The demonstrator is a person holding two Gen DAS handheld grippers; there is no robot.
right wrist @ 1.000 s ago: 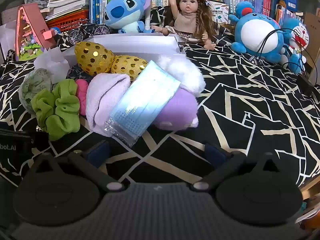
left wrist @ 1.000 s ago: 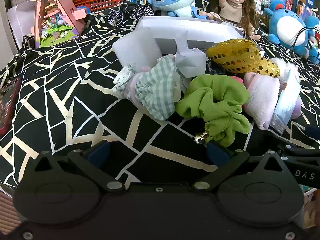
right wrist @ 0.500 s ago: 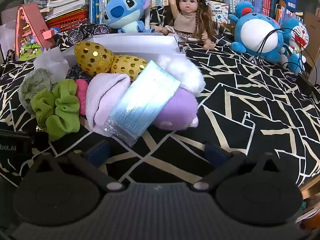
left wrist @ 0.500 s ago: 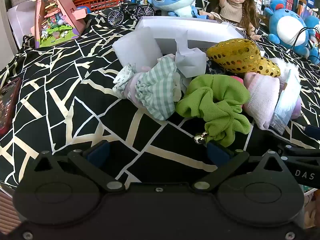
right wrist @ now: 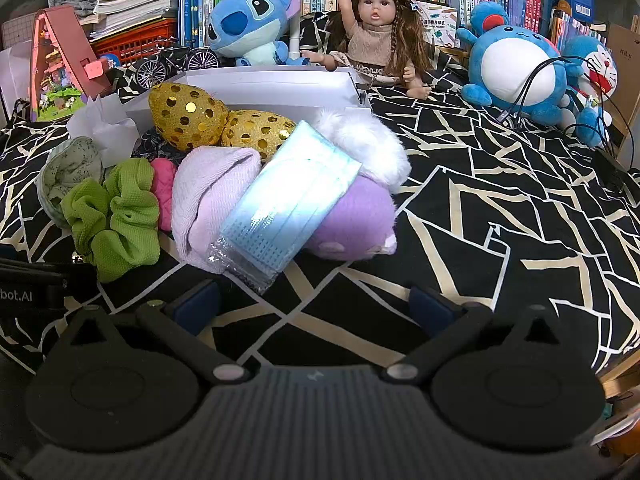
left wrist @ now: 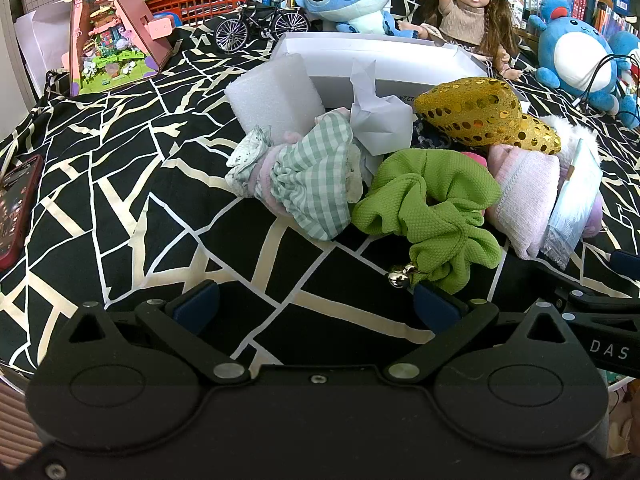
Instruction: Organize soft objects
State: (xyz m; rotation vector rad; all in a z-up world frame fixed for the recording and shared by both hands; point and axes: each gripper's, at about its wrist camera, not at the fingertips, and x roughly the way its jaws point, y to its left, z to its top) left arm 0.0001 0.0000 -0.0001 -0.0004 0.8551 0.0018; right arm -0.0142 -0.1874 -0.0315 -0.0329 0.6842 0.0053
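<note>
Your left gripper [left wrist: 316,300] hovers low over the near edge of the table draped in a black cloth with cream cracked lines [left wrist: 120,184], its jaws spread wide with nothing between them; the right blue pad sits just beside the small silver bell [left wrist: 398,274] hanging from the lime-green fabric scrunchie [left wrist: 432,216]. Your right gripper [right wrist: 314,302] is likewise wide open and empty, with the packaged pale-blue face mask [right wrist: 288,200] just ahead of its left pad. The soft things lie heaped together in the middle of the table, in front of the open white cardboard box [left wrist: 384,56]: a green-and-white checked cloth bundle [left wrist: 312,184] at the left of the heap, touching the scrunchie; a white foam block [left wrist: 276,96] and crumpled white tissue [left wrist: 380,120] behind it; a gold sequinned pouch [left wrist: 476,112] towards the box; a rolled lilac-pink towel [right wrist: 212,196] under the mask's left side; and a purple plush with white fluff [right wrist: 360,216] under its right. Along the far edge sit a blue plush alien [right wrist: 248,24] and a long-haired doll [right wrist: 380,36]. A red phone [left wrist: 16,208] lies at the left edge.
</note>
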